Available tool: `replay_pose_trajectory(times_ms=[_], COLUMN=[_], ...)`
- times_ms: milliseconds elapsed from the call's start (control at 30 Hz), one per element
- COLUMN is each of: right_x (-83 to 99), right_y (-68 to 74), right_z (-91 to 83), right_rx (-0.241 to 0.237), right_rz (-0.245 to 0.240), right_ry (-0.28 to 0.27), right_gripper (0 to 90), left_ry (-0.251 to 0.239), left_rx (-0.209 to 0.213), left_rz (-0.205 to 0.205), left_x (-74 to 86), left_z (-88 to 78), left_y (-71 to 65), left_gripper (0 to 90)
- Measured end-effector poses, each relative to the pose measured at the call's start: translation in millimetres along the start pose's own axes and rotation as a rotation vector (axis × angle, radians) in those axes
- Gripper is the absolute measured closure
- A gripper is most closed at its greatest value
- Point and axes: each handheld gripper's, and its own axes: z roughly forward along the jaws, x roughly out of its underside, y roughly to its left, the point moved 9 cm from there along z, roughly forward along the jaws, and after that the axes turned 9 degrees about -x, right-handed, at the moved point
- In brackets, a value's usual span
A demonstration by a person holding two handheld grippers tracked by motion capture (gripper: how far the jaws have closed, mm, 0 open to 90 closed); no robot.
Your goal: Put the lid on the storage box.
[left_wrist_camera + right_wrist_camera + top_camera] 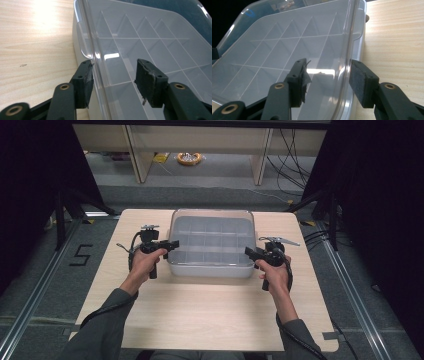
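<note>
- Pale wood table [200, 320], with clear plastic divided box [211, 242] sitting at its middle, lid on.
- Left gripper [172, 243] at the box's left edge, jaws spread wide, straddling the lid rim, not clamped.
- Right gripper [248, 251] at the right edge, likewise parted across the rim.
- Likely trouble: slick plastic slipping from the pads; uneven squeezing tilting or skidding the box.

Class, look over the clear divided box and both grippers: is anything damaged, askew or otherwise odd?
The box sits square and intact. The oddity: frayed, peeling pads on the left gripper and the right gripper.
</note>
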Motion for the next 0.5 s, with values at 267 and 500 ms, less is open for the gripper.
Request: replay_pose_trajectory(times_ms=[267, 500], right_x=[1.4, 1.8], right_y=[4.9, 5.4], right_z=[-2.3, -5.4], right_rx=[-0.007, -0.002], right_rz=[0.041, 0.048], right_ry=[-0.001, 0.011], right_gripper=[47.1, 47.7], left_ry=[-0.001, 0.001], left_rx=[-0.017, -0.019], left_rz=[0.031, 0.032], left_x=[3.5, 3.9], left_z=[3.3, 3.1], left_y=[2.1, 2.6], left_gripper=[49.4, 49.4])
